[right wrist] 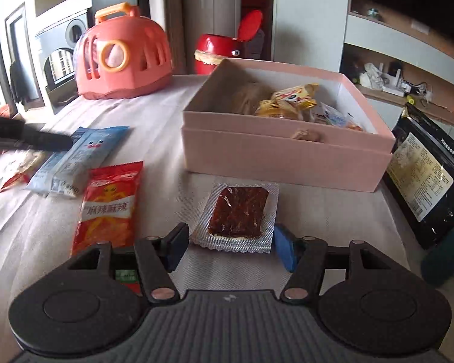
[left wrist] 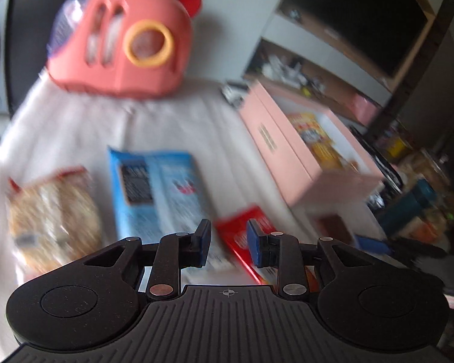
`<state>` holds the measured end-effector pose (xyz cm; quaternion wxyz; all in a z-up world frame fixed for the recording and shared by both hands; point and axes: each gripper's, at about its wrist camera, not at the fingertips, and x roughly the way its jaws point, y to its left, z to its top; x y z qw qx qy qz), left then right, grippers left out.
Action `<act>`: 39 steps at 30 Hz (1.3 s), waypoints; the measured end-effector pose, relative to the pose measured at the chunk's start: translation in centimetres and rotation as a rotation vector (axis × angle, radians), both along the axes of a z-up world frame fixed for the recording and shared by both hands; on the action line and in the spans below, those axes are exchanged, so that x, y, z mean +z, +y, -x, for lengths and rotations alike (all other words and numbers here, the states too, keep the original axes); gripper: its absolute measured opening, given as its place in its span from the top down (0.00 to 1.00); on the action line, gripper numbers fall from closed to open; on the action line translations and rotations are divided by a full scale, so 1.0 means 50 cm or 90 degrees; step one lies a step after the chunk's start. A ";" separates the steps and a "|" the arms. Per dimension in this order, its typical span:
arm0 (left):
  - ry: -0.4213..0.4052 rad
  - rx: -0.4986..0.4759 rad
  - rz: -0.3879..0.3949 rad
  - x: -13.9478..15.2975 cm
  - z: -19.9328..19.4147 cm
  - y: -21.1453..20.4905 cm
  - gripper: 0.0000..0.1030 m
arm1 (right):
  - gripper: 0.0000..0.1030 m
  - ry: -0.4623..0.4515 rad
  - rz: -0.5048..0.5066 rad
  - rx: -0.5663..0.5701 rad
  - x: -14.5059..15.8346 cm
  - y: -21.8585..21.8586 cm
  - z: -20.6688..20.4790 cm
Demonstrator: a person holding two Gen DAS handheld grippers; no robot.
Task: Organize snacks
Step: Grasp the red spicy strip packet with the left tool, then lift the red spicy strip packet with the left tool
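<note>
My right gripper is open low over the white cloth, its pads either side of the near edge of a silver packet of dark dried meat. Left of it lie a red spicy-snack packet and a blue packet. The pink box behind holds several wrapped snacks. My left gripper hovers blurred over the blue packet and red packet, jaws drawn close with only a narrow gap and nothing between them. A bread-like packet lies at the left.
A coral toy carrier stands at the back of the cloth-covered table, a red lidded bin behind it. A black bag leans at the box's right. Shelves with clutter fill the right background.
</note>
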<state>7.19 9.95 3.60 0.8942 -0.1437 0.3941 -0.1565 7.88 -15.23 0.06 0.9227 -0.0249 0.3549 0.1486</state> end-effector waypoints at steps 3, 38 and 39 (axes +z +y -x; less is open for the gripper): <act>0.028 -0.016 -0.010 -0.022 0.012 -0.032 0.71 | 0.38 0.001 -0.002 0.031 -0.005 0.019 0.011; -0.041 -0.302 -0.323 -0.012 0.152 -0.237 0.27 | 0.32 -0.029 -0.051 -0.056 -0.021 -0.085 0.011; -0.049 -0.282 -0.343 -0.013 0.149 -0.233 0.29 | 0.31 -0.029 -0.050 -0.055 -0.022 -0.085 0.010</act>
